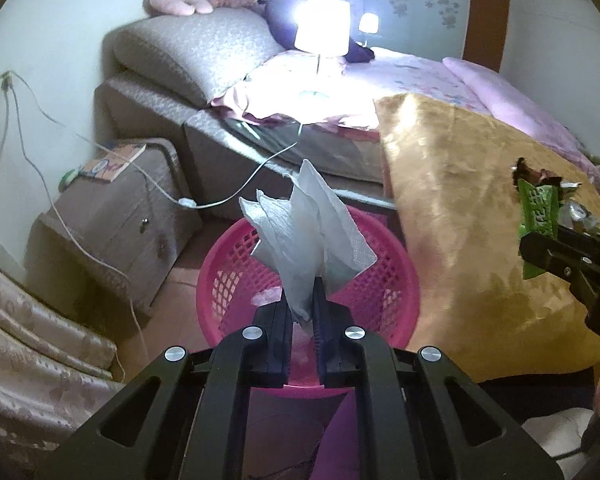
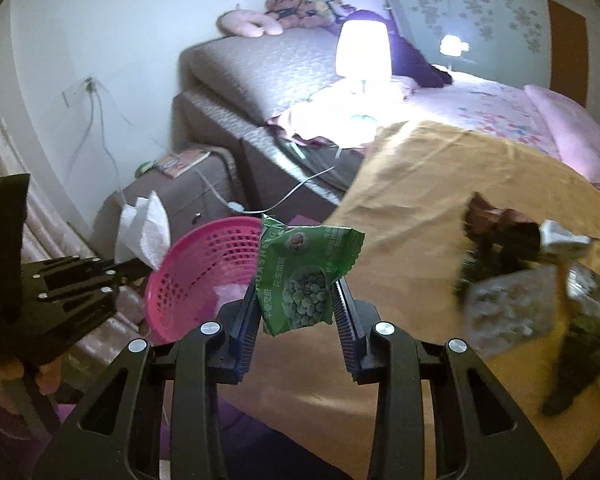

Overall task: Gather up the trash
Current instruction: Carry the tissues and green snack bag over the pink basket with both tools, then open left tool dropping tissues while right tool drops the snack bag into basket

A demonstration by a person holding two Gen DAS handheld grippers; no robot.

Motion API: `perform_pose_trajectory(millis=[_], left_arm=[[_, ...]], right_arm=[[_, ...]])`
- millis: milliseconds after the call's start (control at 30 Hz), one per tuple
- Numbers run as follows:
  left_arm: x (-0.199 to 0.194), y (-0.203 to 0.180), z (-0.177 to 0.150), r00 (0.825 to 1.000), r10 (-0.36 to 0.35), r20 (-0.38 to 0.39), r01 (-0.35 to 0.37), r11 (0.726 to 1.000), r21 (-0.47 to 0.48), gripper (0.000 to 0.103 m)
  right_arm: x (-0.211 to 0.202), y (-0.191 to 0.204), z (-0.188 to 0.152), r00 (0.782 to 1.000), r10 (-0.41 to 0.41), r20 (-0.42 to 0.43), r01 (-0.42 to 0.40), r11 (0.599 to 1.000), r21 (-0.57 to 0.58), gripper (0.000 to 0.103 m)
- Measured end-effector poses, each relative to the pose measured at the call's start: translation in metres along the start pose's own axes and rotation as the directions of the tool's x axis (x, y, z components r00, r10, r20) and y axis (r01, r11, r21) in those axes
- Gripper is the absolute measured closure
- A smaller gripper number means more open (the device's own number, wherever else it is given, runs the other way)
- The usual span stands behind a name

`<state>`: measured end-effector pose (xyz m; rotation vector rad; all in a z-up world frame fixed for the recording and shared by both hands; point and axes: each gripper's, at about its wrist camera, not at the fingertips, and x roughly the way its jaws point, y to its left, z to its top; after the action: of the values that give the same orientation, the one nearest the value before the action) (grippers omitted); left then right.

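Above the round pink plastic lattice basket [image 1: 308,276] on the floor beside the bed, the left gripper [image 1: 303,312] pinched a crumpled white paper tissue [image 1: 304,232]. Nearby, over the orange-gold bedspread [image 2: 440,184], the right gripper [image 2: 298,312] clamped a green snack wrapper [image 2: 304,276]. More wrappers [image 2: 512,280] lay on that bedspread.
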<state>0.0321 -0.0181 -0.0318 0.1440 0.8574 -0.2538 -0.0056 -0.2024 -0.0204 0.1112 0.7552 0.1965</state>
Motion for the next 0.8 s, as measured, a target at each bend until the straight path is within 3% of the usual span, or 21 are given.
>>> perform_pose_trajectory(millis=[500, 800], left_arm=[[0.039, 0.016, -0.003, 0.994, 0.014, -0.104, -0.017, 0.999, -0.030, 0.095], [0.048, 0.016, -0.004, 0.991, 0.028, -0.131, -0.032, 0.999, -0.028, 0.088]], right_arm=[[0.066, 0.039, 0.018, 0.991, 0.079, -0.113, -0.086, 0.994, -0.063, 0.068], [0.088, 0.035, 0.017, 0.977, 0.128, -0.168, -0.131, 0.991, -0.004, 0.065]])
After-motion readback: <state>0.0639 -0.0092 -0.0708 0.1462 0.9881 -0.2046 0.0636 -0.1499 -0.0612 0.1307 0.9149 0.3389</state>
